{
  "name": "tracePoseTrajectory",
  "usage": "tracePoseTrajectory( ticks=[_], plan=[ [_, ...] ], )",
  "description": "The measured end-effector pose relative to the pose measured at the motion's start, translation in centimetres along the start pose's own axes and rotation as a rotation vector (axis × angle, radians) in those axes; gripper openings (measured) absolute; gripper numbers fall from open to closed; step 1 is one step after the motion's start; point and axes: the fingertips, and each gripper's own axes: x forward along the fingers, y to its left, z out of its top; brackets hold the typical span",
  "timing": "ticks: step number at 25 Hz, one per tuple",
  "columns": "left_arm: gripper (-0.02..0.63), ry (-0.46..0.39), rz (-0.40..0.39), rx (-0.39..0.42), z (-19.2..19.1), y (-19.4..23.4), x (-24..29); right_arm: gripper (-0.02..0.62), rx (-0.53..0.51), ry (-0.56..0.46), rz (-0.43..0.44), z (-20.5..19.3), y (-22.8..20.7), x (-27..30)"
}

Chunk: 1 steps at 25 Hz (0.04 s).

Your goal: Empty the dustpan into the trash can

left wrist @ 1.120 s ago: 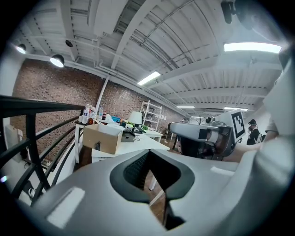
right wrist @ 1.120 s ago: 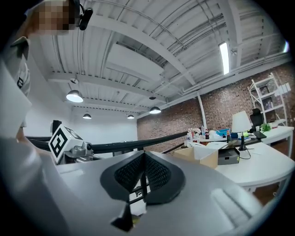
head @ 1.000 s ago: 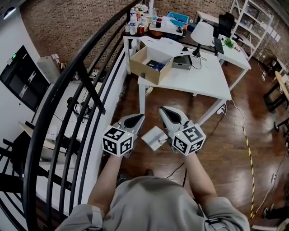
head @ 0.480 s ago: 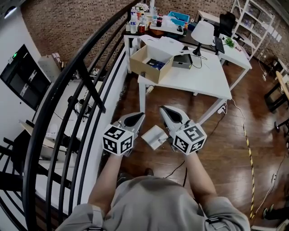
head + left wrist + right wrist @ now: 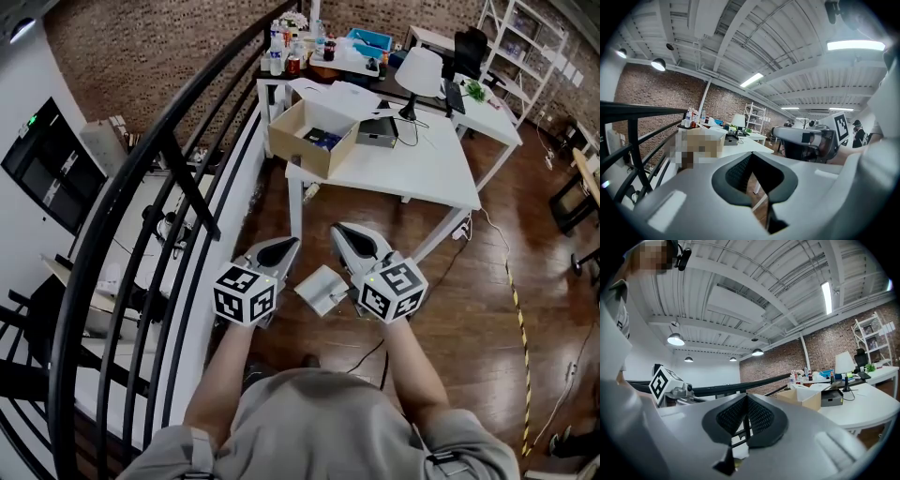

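No dustpan and no trash can shows in any view. In the head view my left gripper (image 5: pixel 279 249) and my right gripper (image 5: pixel 354 236) are held side by side in front of the person's chest, pointing away over the wooden floor. Both are shut with nothing between the jaws. The left gripper view shows its dark pads (image 5: pixel 740 171) meeting at the tip, with the right gripper (image 5: pixel 806 140) beside it. The right gripper view shows its pads (image 5: pixel 759 416) closed together too, and the left gripper's marker cube (image 5: pixel 661 380) at the left.
A black stair railing (image 5: pixel 159 169) curves along the left. A white table (image 5: pixel 412 164) ahead carries an open cardboard box (image 5: pixel 314 131), a lamp (image 5: pixel 419 70) and clutter. A white boxy thing (image 5: pixel 322 288) with a cable lies on the floor between the grippers. Shelving (image 5: pixel 525 37) stands far right.
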Motion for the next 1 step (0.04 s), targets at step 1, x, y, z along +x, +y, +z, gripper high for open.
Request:
tracePoseTrajectory(
  ticks=[1],
  plan=[
    [0.006, 0.001, 0.001, 0.001, 0.11, 0.05, 0.01, 0.000, -0.001, -0.001, 0.002, 0.14, -0.02, 0.06]
  ],
)
